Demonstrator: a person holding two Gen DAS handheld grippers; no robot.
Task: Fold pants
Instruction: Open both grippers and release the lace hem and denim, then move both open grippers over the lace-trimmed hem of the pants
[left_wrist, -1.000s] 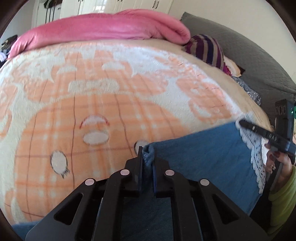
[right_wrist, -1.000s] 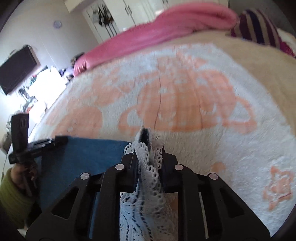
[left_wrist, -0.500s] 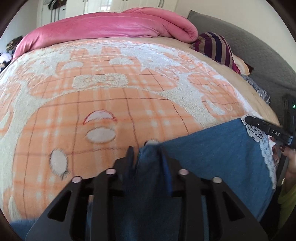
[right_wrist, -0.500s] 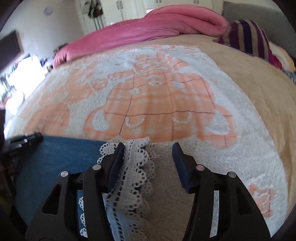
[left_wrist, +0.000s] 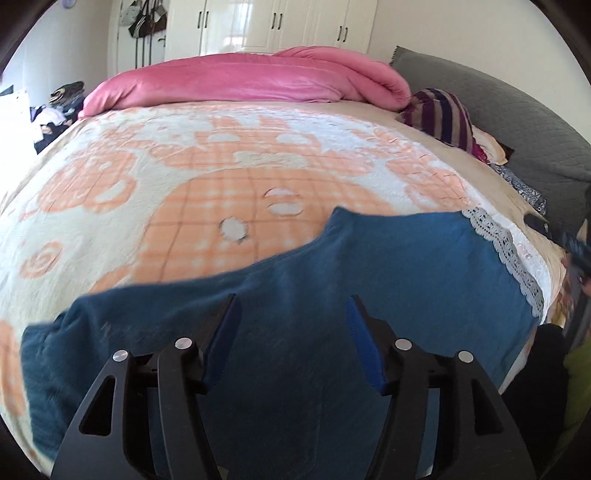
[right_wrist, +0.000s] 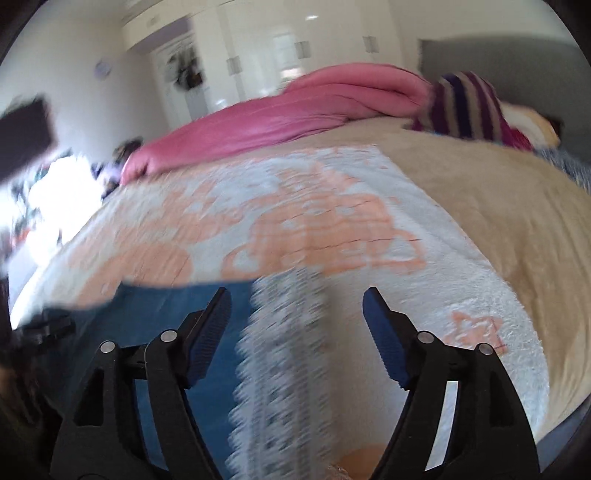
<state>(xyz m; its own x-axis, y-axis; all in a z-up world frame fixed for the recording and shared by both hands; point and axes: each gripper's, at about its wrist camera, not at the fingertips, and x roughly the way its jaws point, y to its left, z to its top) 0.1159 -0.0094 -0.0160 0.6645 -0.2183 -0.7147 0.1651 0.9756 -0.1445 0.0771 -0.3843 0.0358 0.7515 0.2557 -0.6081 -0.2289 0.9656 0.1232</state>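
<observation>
Left gripper (left_wrist: 291, 314) jaws spread and still widening, blue pads clear of the cloth, nothing pinched; blue pants (left_wrist: 369, 277) flat on the bed right below and between the fingers. Right gripper (right_wrist: 297, 310) same story: jaws opening, white lace trim (right_wrist: 284, 350) of the pants running up between the pads but untouched by either. Right view heavily motion-blurred, so fine detail lost. Pants spread across the near edge of the orange-and-white patterned blanket (left_wrist: 184, 192), lace hem (left_wrist: 506, 247) along the right side in the left view. Right gripper's finger tip (left_wrist: 539, 225) visible just past that hem at the frame edge. Further back: beige cover (right_wrist: 498, 206), striped pillow (left_wrist: 443, 118), rolled pink duvet (left_wrist: 258, 81), grey headboard (left_wrist: 498, 110). Farthest: white wardrobe doors (left_wrist: 288, 22), bags hanging on the wall (left_wrist: 144, 26).
</observation>
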